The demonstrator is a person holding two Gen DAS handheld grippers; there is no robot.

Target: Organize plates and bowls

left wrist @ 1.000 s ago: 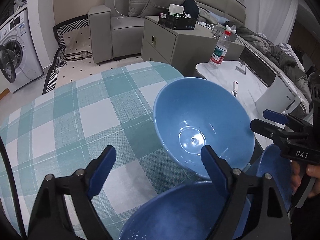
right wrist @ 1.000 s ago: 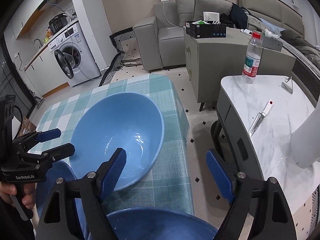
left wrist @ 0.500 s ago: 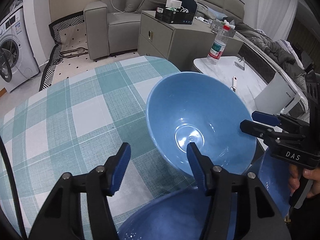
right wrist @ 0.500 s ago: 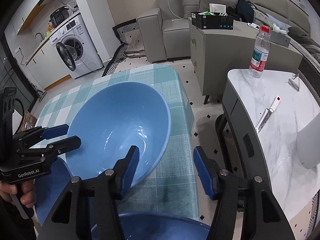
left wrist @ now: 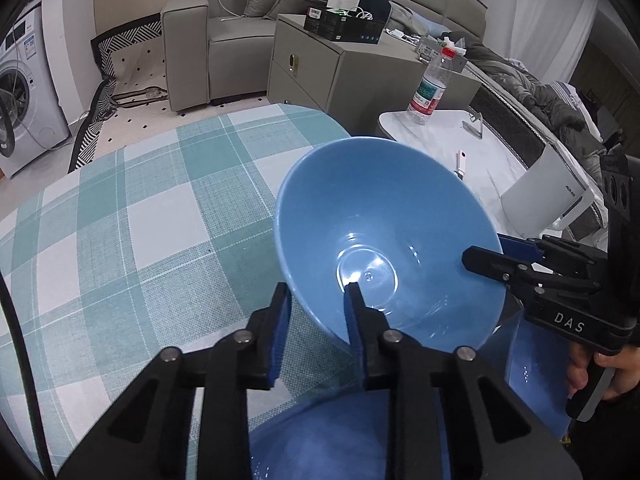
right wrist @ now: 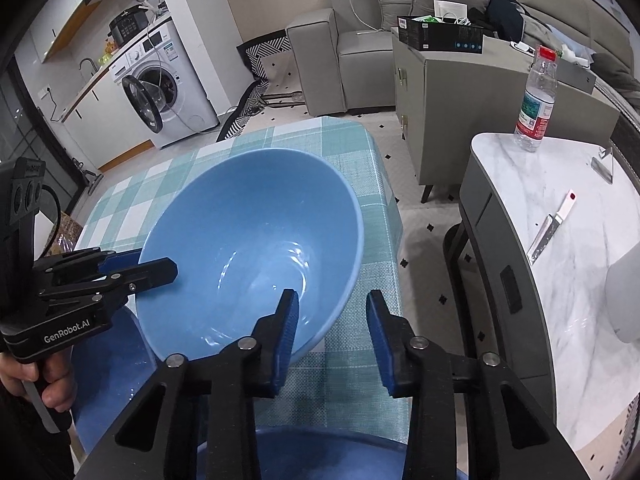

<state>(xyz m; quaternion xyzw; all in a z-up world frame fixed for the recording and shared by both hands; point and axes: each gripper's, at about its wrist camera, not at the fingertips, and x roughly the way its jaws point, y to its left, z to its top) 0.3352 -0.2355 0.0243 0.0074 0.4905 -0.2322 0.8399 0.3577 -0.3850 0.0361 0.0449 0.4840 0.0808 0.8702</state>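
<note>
Tilting on checked tablecloth (left wrist: pixel 132 216) near table's edge: blue bowl (left wrist: pixel 384 248) — empty, rim clamped both sides. Left gripper (left wrist: pixel 316 294) & right gripper (right wrist: pixel 332 300) jaws just closed narrow on it. Two more blue dishes (right wrist: pixel 104 364) below — contents can't tell.

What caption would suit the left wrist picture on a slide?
Two handheld grippers, left gripper and right gripper, clamp opposite rims of a tilted blue bowl above a checked tablecloth.
</note>
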